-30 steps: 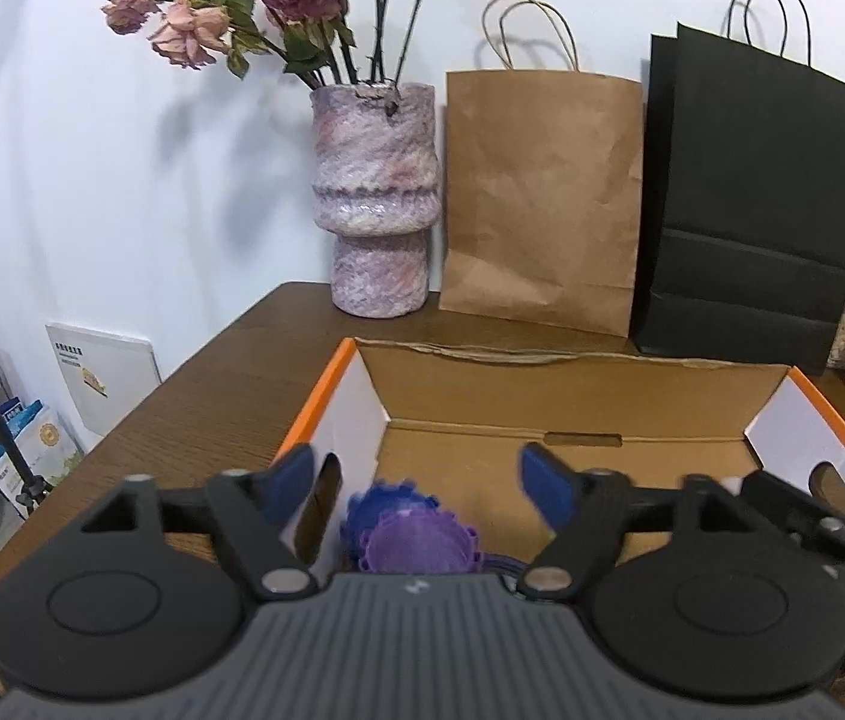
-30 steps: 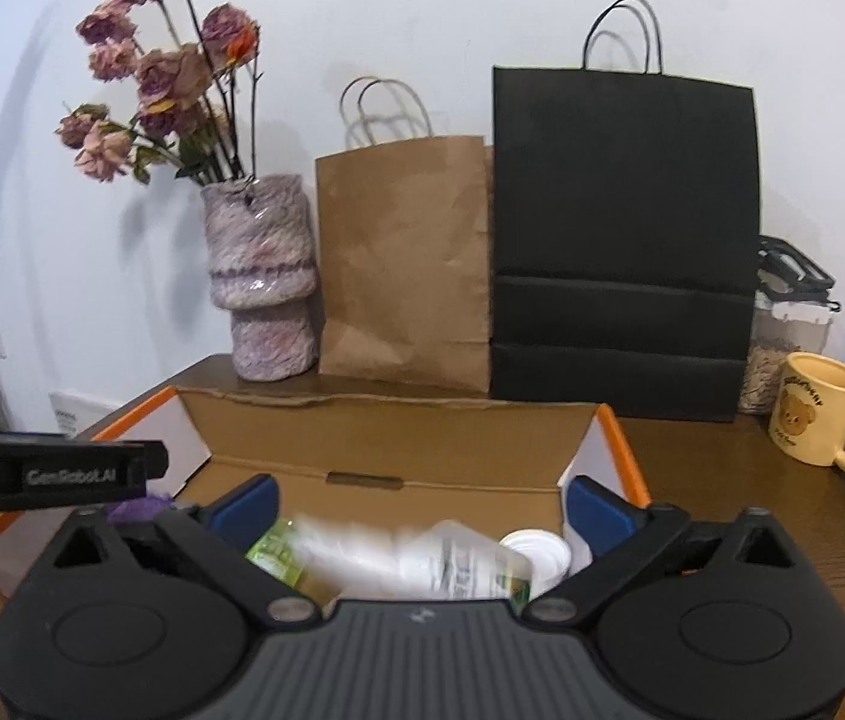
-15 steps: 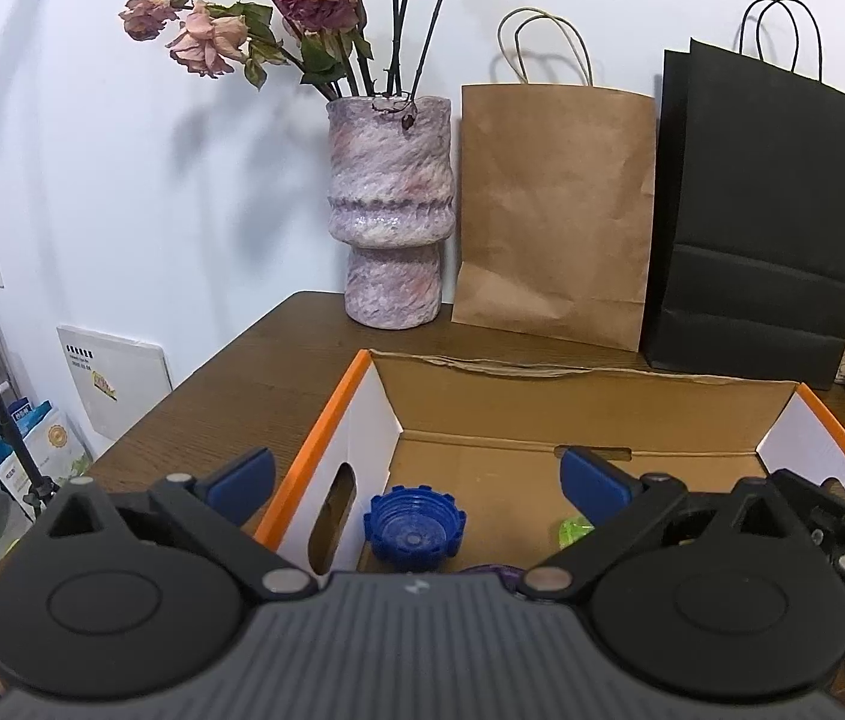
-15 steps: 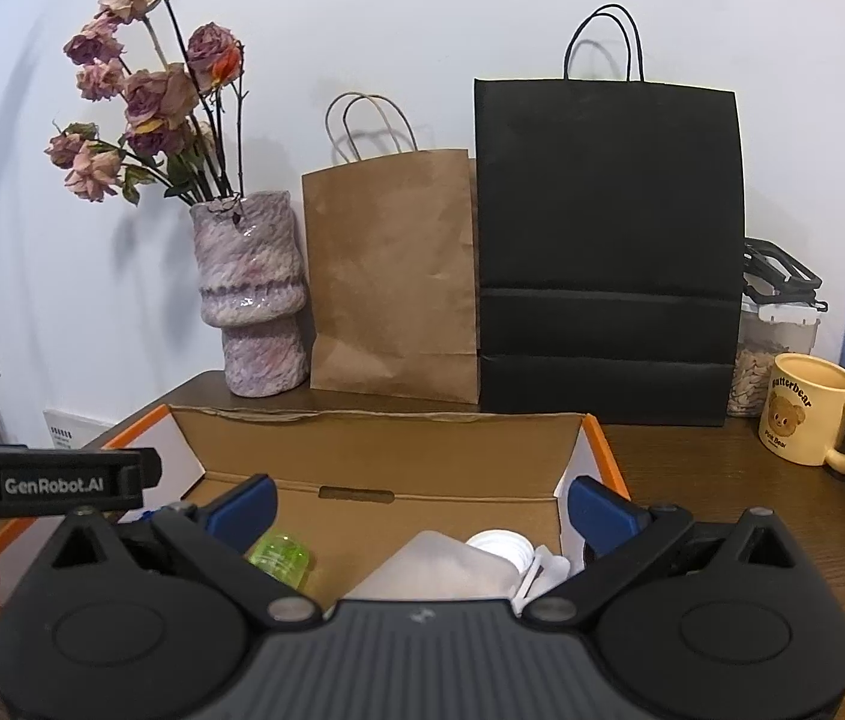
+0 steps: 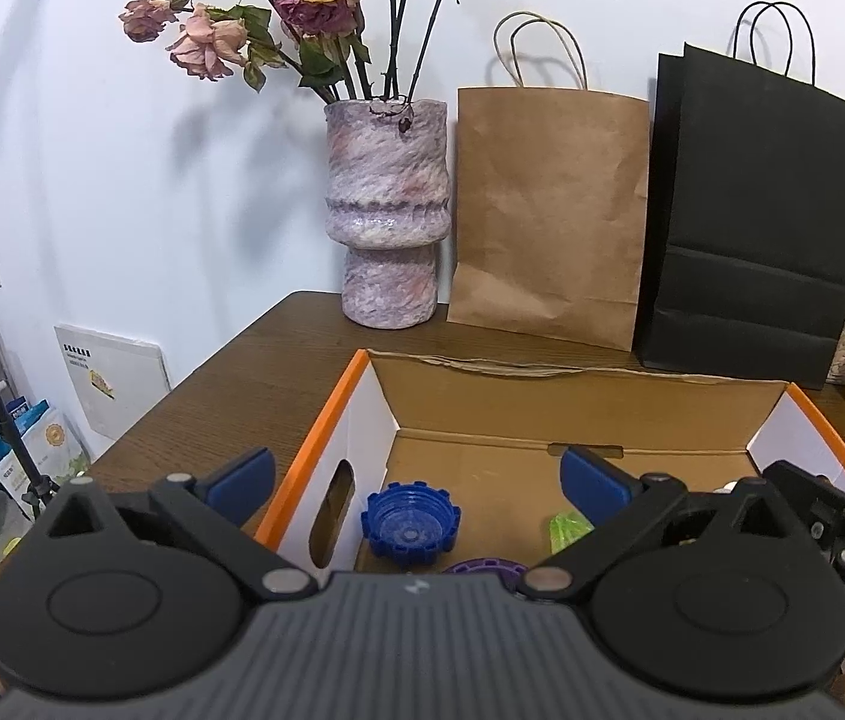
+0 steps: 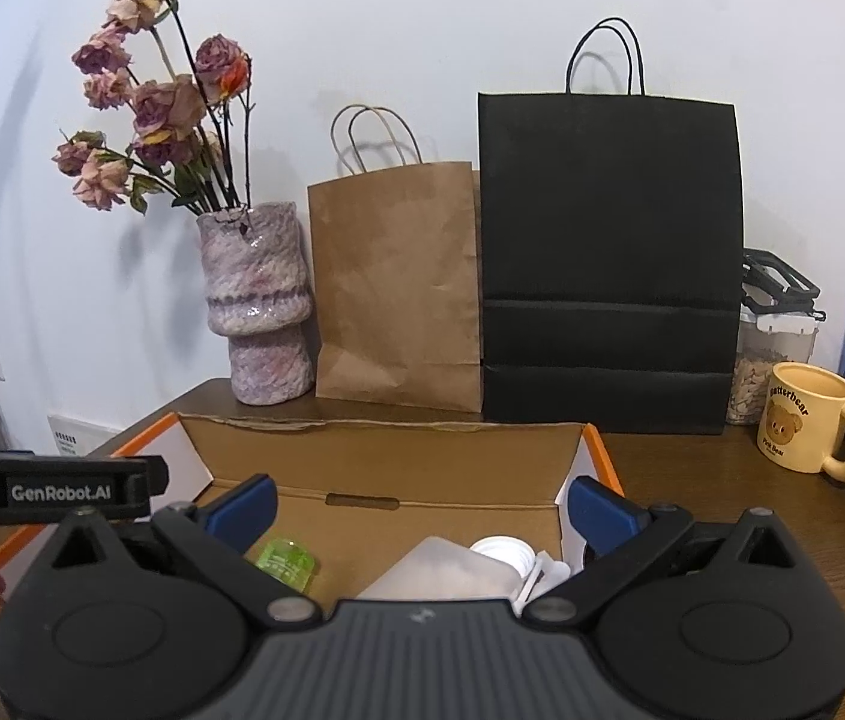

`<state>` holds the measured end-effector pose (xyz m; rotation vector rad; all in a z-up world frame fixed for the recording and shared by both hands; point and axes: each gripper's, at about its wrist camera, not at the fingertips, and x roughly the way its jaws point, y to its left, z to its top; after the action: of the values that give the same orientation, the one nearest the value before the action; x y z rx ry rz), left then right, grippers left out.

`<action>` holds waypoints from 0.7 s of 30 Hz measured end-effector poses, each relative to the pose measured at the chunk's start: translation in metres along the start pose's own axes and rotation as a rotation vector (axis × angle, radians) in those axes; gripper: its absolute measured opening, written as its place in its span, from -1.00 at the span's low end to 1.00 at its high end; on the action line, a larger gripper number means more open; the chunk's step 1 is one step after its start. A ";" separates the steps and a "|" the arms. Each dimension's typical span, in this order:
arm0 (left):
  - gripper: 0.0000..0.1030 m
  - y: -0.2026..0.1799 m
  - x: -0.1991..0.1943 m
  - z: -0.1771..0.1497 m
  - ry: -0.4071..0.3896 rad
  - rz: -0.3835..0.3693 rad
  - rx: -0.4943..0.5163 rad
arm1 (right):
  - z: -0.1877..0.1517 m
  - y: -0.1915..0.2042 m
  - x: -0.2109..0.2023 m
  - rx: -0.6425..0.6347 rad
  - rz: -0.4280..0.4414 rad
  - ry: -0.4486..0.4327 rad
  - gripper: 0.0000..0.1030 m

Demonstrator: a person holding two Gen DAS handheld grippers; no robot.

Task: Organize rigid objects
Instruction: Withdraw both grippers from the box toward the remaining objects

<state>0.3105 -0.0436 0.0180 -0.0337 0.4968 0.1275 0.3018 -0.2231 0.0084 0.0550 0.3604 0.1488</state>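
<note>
Left wrist view looks down into an open cardboard box (image 5: 578, 414) with orange-edged white end flaps, sitting on a dark wooden desk (image 5: 254, 384). The left hand-held gripper (image 5: 416, 474) has its blue-padded jaws spread wide with nothing between them; one pad sits outside the box's left wall, the other over its inside. On the box floor lie a blue ridged cap (image 5: 411, 523), open side up near the left wall, a purple ridged cap (image 5: 485, 567) mostly hidden by the gripper body, and a small green piece (image 5: 566, 531) further right.

Right wrist view shows the same box (image 6: 386, 456) from its other end. The right hand-held gripper (image 6: 422, 507) is likewise wide open and holds nothing, its pads hanging above the box interior. Beneath it rest the green translucent item (image 6: 287, 561), a frosted white container (image 6: 452, 567) lying on its side, and a round white lid (image 6: 503, 549) just beside the container.

Behind the box, along the wall, stand a mottled purple vase (image 6: 254, 306) of dried roses, a brown paper bag (image 6: 398, 288) and a black paper bag (image 6: 608, 258). A yellow bear mug (image 6: 806, 423) stands to the right on the desk.
</note>
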 end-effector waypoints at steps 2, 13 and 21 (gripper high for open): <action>1.00 0.001 -0.003 0.000 0.000 -0.002 -0.002 | 0.001 0.001 -0.003 -0.002 0.000 -0.007 1.00; 1.00 0.003 -0.020 -0.003 -0.003 -0.015 -0.004 | 0.001 0.006 -0.022 -0.019 0.002 -0.028 1.00; 1.00 0.009 -0.039 -0.009 -0.007 -0.015 -0.002 | -0.002 0.008 -0.041 -0.028 0.000 -0.032 1.00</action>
<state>0.2709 -0.0401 0.0291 -0.0386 0.4890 0.1130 0.2623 -0.2210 0.0209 0.0297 0.3259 0.1532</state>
